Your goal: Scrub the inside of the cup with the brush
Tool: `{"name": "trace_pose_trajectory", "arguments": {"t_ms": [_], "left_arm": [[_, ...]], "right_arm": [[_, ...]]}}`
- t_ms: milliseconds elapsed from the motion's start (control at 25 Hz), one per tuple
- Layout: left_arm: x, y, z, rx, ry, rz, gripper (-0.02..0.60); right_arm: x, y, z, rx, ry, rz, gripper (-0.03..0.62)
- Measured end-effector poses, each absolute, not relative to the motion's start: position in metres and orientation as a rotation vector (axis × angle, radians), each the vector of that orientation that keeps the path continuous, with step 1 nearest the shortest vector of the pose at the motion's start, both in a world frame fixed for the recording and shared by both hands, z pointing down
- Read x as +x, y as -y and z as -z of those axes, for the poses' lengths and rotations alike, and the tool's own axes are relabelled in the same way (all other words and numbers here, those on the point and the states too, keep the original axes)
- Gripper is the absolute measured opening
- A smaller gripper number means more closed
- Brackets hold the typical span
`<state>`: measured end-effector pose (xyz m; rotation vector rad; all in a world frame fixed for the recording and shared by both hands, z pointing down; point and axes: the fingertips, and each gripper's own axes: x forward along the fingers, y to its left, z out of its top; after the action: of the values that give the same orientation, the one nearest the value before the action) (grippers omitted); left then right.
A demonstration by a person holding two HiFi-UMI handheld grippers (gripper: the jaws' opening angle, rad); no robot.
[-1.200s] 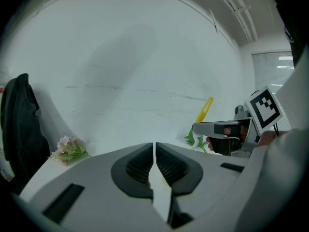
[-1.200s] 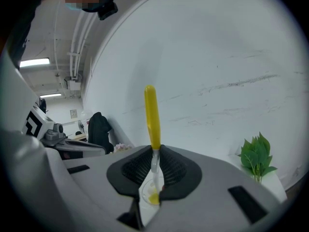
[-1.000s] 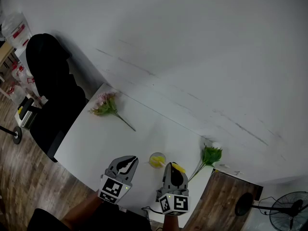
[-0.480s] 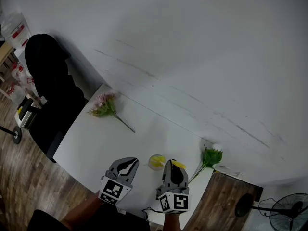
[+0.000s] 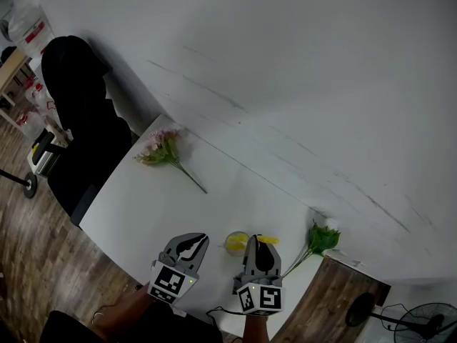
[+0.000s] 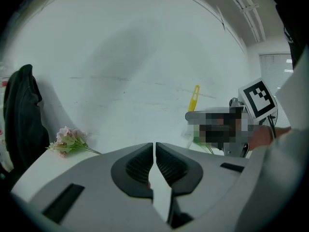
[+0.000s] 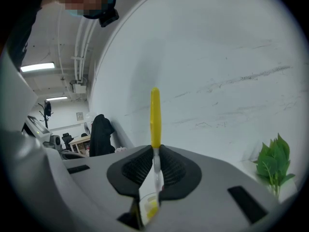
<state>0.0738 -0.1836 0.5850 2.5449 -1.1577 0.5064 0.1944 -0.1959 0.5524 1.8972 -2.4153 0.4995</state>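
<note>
A small clear cup [image 5: 235,242] with something yellow in it stands near the front edge of the white table [image 5: 171,206]. My right gripper [image 5: 257,249] is just right of it, shut on a brush with a yellow handle [image 5: 267,240]. In the right gripper view the handle [image 7: 155,115] sticks up past the closed jaws of the right gripper [image 7: 156,151], and the cup [image 7: 148,206] shows below them. My left gripper [image 5: 191,244] hovers left of the cup, apart from it. The left gripper [image 6: 154,148] is shut with nothing in it; the brush handle [image 6: 194,97] shows to its right.
A pink flower sprig [image 5: 164,151] lies at the table's far left corner and a green leafy stem [image 5: 320,240] at the right end. A black chair [image 5: 82,127] stands left of the table. A fan [image 5: 427,320] stands on the wooden floor at the right.
The head view has shifted slightly. Both grippers stay in about the same places beside the cup, and the brush remains in the right gripper.
</note>
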Motion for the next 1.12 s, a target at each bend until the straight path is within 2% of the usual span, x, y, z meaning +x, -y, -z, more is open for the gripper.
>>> {"name": "trace_pose_trajectory", "arguments": {"t_ms": [680,1120], "left_arm": [[0.073,0.193,-0.589,2.535,1.159,-0.490,0.035],[0.083,0.189,-0.571,2.603,1.086,-0.467,0.035]], "right_arm": [[0.189,0.203,-0.563,1.848,2.396,-0.509,0.058],[0.207,0.186,-0.525,1.972,2.376,-0.449,0.058]]}}
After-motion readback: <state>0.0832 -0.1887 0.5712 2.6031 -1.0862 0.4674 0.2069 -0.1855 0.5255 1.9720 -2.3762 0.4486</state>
